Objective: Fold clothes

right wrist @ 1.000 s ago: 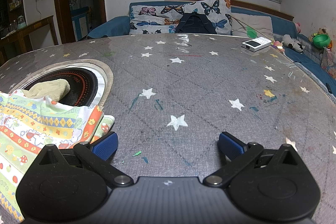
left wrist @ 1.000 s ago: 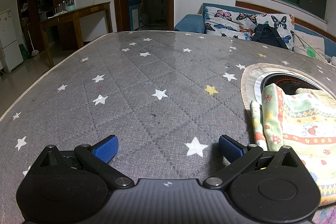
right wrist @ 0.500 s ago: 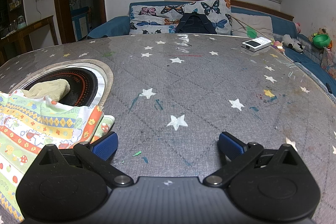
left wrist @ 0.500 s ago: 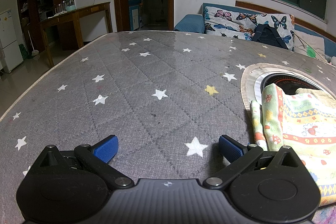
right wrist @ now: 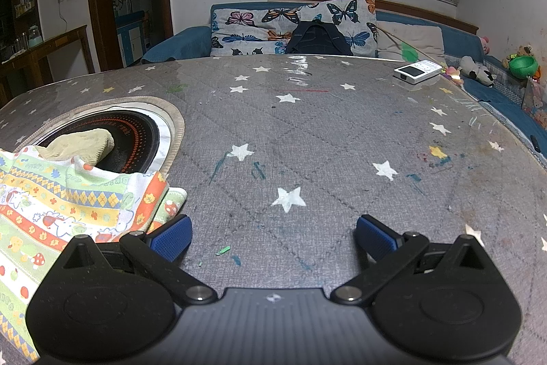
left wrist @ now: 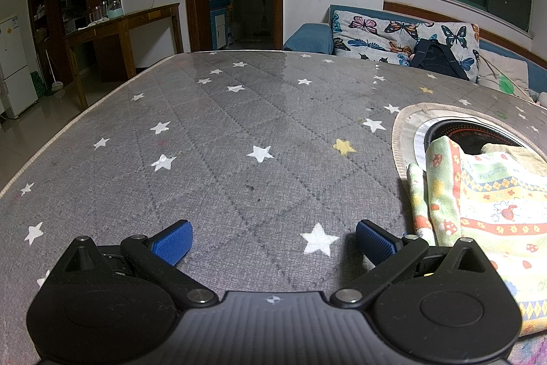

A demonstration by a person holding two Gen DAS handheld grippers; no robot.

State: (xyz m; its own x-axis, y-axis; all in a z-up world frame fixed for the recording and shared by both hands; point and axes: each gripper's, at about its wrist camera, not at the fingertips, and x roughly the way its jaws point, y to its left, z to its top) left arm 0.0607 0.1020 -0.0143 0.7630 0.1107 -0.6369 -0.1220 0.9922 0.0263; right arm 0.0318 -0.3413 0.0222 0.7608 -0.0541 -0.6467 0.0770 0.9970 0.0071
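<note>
A colourful patterned cloth [left wrist: 485, 211] with stripes, mushrooms and flowers lies on the grey star-print table cover [left wrist: 239, 132]. In the right wrist view the same cloth [right wrist: 61, 204] sits at the left. My left gripper [left wrist: 273, 240] is open over bare table, its right blue pad [left wrist: 374, 242] close to the cloth's left edge. My right gripper [right wrist: 273, 236] is open too, its left pad [right wrist: 171, 236] just beside the cloth's right corner. Neither holds anything.
A round black cooktop [right wrist: 112, 139] with a pale rim is set into the table behind the cloth, with a beige rag [right wrist: 82, 142] on it. A white device [right wrist: 417, 70] lies at the far right. A sofa with butterfly cushions [right wrist: 290, 23] stands behind the table.
</note>
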